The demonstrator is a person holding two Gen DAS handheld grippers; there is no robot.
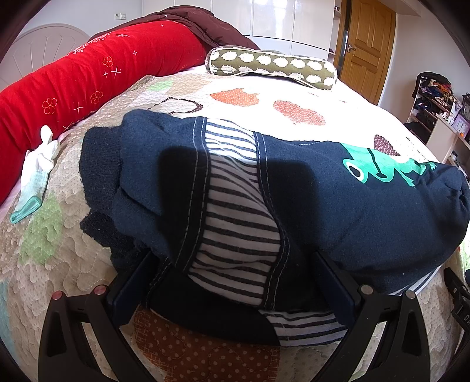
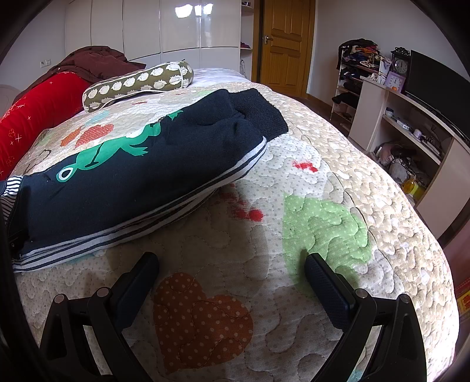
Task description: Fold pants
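Navy pants (image 1: 337,199) with a green frog print, a striped panel and knit cuffs lie folded on the quilted bed. My left gripper (image 1: 232,258) is open, its two fingers (image 1: 132,279) spread wide at the near edge of the pants, the fabric bulging between them. In the right wrist view the pants (image 2: 141,164) lie to the left and further away. My right gripper (image 2: 232,264) is open and empty over bare quilt (image 2: 323,176), apart from the pants.
A red bolster (image 1: 88,73) and a dark brown blanket (image 1: 205,26) lie along the far side. A green patterned pillow (image 1: 273,66) lies behind the pants. A white glove (image 1: 35,176) lies at the left. Beyond the bed's right edge stands a desk (image 2: 411,123).
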